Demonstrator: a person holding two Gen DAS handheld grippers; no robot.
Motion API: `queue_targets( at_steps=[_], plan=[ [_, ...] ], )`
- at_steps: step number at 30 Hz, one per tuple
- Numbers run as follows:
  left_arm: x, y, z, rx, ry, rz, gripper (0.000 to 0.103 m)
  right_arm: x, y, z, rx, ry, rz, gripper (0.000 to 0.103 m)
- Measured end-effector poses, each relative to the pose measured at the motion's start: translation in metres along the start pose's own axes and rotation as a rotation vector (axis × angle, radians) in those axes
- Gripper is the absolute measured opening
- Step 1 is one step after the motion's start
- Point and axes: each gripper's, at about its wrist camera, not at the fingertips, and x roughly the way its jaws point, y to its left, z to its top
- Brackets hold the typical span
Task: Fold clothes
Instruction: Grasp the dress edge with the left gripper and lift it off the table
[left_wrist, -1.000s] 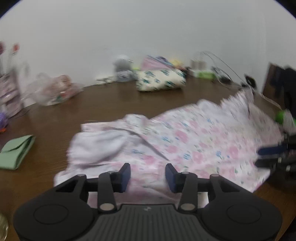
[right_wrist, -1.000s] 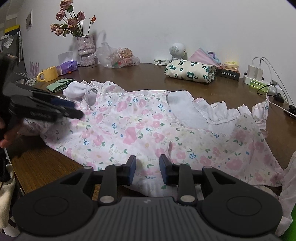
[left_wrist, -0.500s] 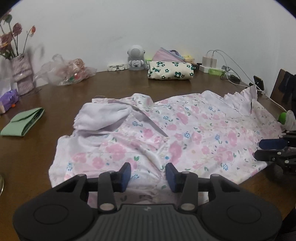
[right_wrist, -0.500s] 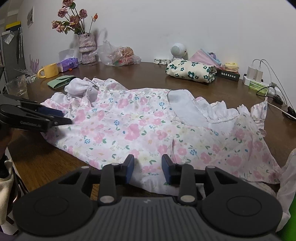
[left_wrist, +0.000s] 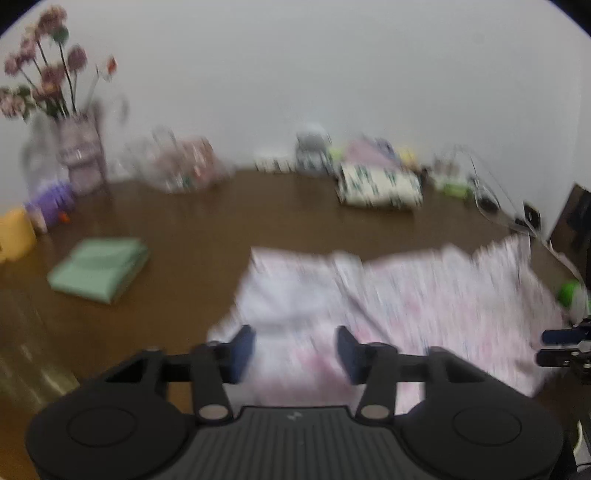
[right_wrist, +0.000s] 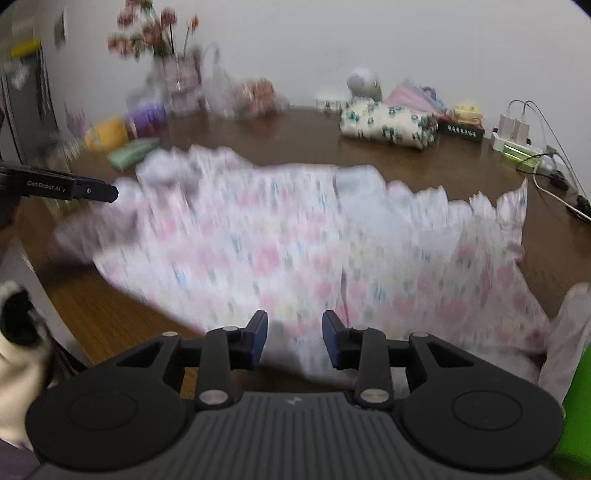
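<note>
A: Where's the garment?

B: A floral dress (right_wrist: 295, 240), white w/ pink and blue flowers, lies spread across the near half of a brown wooden table (right_wrist: 280, 136). Both views are motion-blurred, so the print is smeared. Its near hem reaches the table's front edge.

A: And the grippers?

B: The left gripper (left_wrist: 295, 347) hovers over the dress's left side, jaws opening, pads apart; cloth shows below the gap but isn't pinched. The right gripper (right_wrist: 293, 338) sits over the near hem, jaws also opening, nothing clamped between them.

A: Anything else on the table?

B: A folded green cloth (left_wrist: 98, 267) lies left of the dress, apart from it. At the back: a vase of pink flowers (right_wrist: 177, 74), a yellow mug (right_wrist: 107, 134), a folded cream item w/ dark flowers (right_wrist: 388, 123), and a power strip w/ chargers (right_wrist: 517, 140) at far right.
</note>
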Motion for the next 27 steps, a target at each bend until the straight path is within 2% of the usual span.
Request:
queue_targets(
  at_steps=[1,2,4,7,9,10,12,14,17,20,21,22,23,24,25,26,27],
  plan=[
    [0.003,-0.002,0.012,0.031,-0.008,0.028,0.077,-0.002,-0.004,0.014,-0.016,-0.017,-0.003,0.056],
    [0.01,-0.005,0.023,0.061,-0.013,0.048,0.078,-0.004,-0.008,0.029,-0.031,-0.035,-0.006,0.06],
    [0.035,-0.01,0.041,0.081,0.009,0.054,0.079,0.01,-0.014,0.065,-0.091,-0.018,0.004,0.061],
    [0.088,-0.013,0.057,0.058,0.076,0.046,0.079,0.063,-0.028,0.117,-0.096,0.092,0.102,0.062],
    [0.118,-0.013,0.06,0.036,0.128,0.061,0.078,0.103,-0.036,0.139,-0.071,0.157,0.108,0.062],
    [0.13,-0.013,0.062,0.015,0.154,0.065,0.078,0.119,-0.041,0.145,-0.057,0.178,0.081,0.062],
    [0.144,-0.011,0.063,-0.016,0.18,0.053,0.078,0.15,-0.049,0.153,-0.021,0.228,-0.024,0.062],
    [0.155,-0.011,0.064,-0.028,0.201,0.045,0.078,0.165,-0.056,0.149,0.087,0.246,-0.085,0.062],
    [0.173,-0.016,0.065,0.0,0.232,0.064,0.078,0.175,-0.056,0.137,0.168,0.242,-0.047,0.061],
    [0.184,-0.018,0.06,-0.006,0.261,0.073,0.076,0.178,-0.049,0.125,0.14,0.236,-0.071,0.058],
    [0.185,-0.017,0.057,-0.016,0.264,0.066,0.072,0.179,-0.046,0.122,0.126,0.232,-0.081,0.056],
    [0.186,-0.015,0.055,-0.027,0.267,0.06,0.058,0.178,-0.045,0.12,0.114,0.228,-0.091,0.054],
    [0.186,-0.014,0.052,-0.038,0.27,0.054,0.048,0.178,-0.042,0.118,0.1,0.226,-0.106,0.045],
    [0.186,-0.012,0.05,-0.049,0.272,0.046,0.029,0.177,-0.04,0.118,0.089,0.226,-0.108,0.039],
    [0.185,-0.01,0.05,-0.06,0.272,0.036,0.015,0.176,-0.038,0.118,0.078,0.227,-0.108,0.023],
    [0.184,-0.009,0.05,-0.071,0.271,0.026,0.008,0.175,-0.036,0.117,0.067,0.228,-0.107,0.012],
    [0.182,-0.008,0.05,-0.08,0.268,0.018,0.006,0.174,-0.034,0.117,0.068,0.227,-0.102,0.008]
  ],
)
